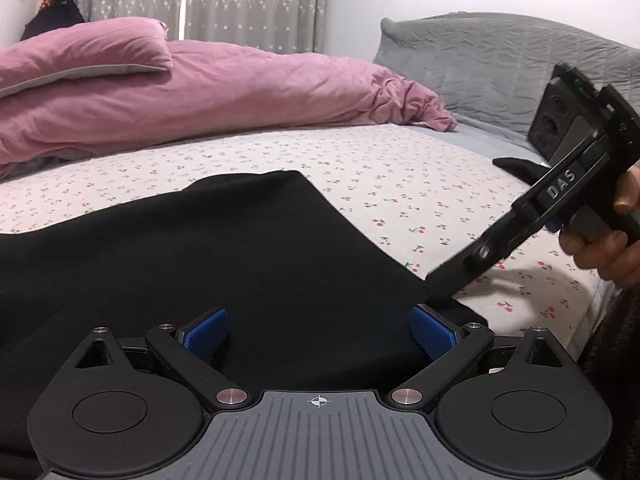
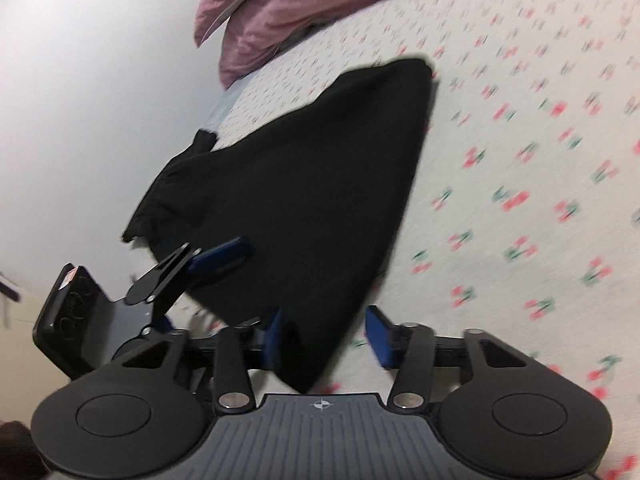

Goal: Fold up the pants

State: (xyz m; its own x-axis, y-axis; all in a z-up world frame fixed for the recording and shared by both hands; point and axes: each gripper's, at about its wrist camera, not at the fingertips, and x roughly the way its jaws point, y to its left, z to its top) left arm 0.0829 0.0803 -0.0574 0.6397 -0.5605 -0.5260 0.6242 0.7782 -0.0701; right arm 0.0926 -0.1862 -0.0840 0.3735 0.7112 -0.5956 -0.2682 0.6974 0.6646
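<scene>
Black pants lie on the cherry-print bed sheet, reaching from the near edge toward the middle. My left gripper is open, its blue pads apart over the near edge of the cloth. In the right wrist view the pants spread away, waistband at the left. My right gripper is open, a corner of the pants lying between its blue pads. The right gripper also shows in the left wrist view, its tip at the pants' right edge. The left gripper shows in the right wrist view at the pants' left edge.
A pink duvet is piled at the back of the bed. A grey quilted headboard stands at the right. Curtains hang behind. The sheet is bare to the right of the pants.
</scene>
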